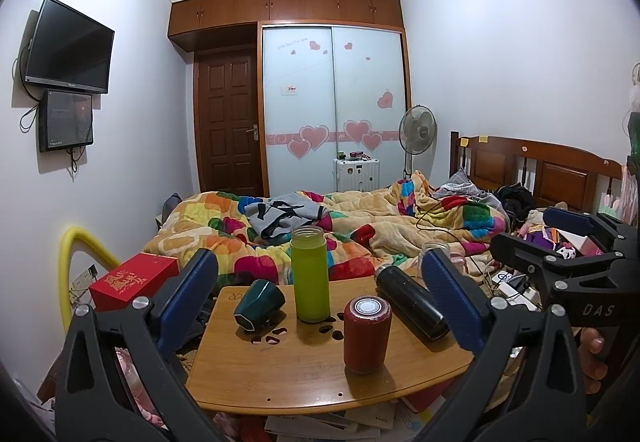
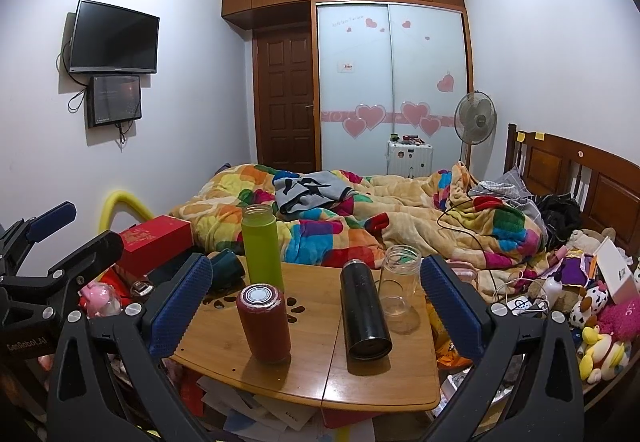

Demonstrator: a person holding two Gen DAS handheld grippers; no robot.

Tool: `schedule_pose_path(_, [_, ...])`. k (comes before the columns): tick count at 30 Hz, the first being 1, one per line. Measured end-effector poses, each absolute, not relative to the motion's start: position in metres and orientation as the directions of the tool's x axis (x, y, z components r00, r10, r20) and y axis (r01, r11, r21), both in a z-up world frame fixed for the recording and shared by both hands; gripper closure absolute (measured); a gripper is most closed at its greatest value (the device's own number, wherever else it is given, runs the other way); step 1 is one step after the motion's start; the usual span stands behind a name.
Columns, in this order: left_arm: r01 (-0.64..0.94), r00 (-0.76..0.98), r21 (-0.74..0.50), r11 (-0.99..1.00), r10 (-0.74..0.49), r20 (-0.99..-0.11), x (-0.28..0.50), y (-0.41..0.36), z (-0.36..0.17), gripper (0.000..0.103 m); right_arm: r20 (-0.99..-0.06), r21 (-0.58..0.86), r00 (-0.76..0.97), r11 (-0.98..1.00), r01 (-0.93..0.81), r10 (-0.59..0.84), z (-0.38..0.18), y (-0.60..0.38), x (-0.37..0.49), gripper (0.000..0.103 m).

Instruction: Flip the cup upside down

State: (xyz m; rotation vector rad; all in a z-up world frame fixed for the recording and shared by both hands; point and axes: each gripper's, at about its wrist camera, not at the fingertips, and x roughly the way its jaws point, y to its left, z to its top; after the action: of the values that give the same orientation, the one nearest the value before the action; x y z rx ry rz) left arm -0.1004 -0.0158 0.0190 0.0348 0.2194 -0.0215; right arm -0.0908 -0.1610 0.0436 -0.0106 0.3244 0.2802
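A small wooden table [image 1: 280,370] [image 2: 312,374] carries several cups. A red cup [image 1: 367,334] [image 2: 264,322] stands with its flat end up at the front. A tall green cup [image 1: 310,274] [image 2: 262,246] stands upright behind it. A black flask [image 1: 412,302] [image 2: 364,310] stands at the right. A dark green mug [image 1: 258,304] [image 2: 226,268] lies tilted at the left. A clear glass cup [image 2: 398,288] stands beside the black flask. My left gripper [image 1: 320,302] and right gripper [image 2: 316,298] are open and empty, held back from the table's near edge.
A bed with a colourful blanket [image 1: 360,226] lies behind the table. A red box [image 1: 134,280] sits to the left. Papers [image 2: 256,414] lie under the table. Plush toys [image 2: 600,322] and cables are heaped at the right.
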Motion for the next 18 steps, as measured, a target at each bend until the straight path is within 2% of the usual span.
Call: schedule_pose_path(18, [0.026,0.976,0.029,0.999,-0.019,-0.218,-0.0989,-0.0161,0.0209,0.0,-0.311,0.029,0.912,0.962,-0.271,0.266,0.0461,-0.1598,-0.0916,0.0])
